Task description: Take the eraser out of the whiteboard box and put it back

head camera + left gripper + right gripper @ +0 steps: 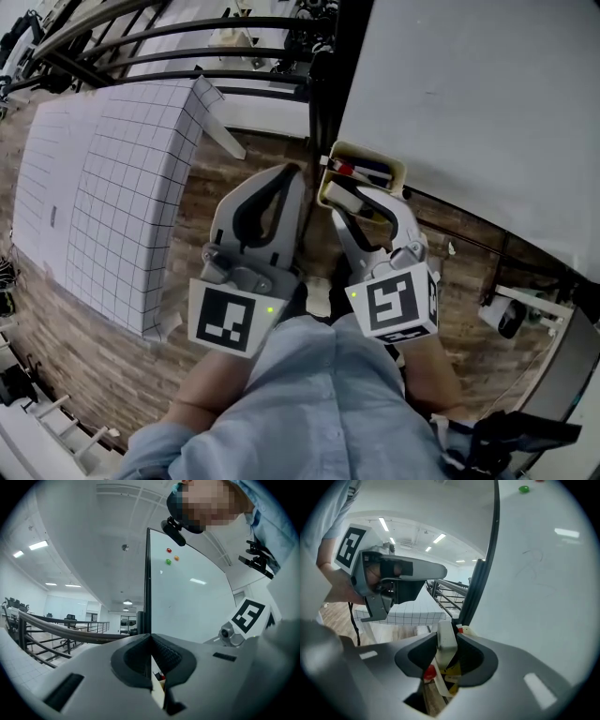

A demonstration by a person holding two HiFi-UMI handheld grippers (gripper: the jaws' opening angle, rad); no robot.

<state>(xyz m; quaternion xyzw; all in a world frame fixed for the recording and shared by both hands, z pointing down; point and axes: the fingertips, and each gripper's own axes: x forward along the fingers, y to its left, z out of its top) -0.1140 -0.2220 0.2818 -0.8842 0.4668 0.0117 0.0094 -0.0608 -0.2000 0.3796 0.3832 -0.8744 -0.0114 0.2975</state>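
Observation:
A cream whiteboard box (391, 170) hangs at the whiteboard's (469, 94) lower left corner, with a red marker (343, 169) and a dark one inside. The white eraser (339, 197) sits at the box's near end. My right gripper (356, 202) reaches into the box, and both dark pads lie against the eraser (446, 641), which stands upright between them in the right gripper view. A red cap (429, 672) shows below it. My left gripper (292, 172) hovers left of the box beside the board's black post, its jaws shut together on nothing (150, 639).
A white gridded panel (112, 187) leans over the wooden floor at left. Dark railings (187, 47) run along the back. The whiteboard's black post (323, 94) stands between the grippers' tips. Coloured magnets (168, 560) stick high on the board.

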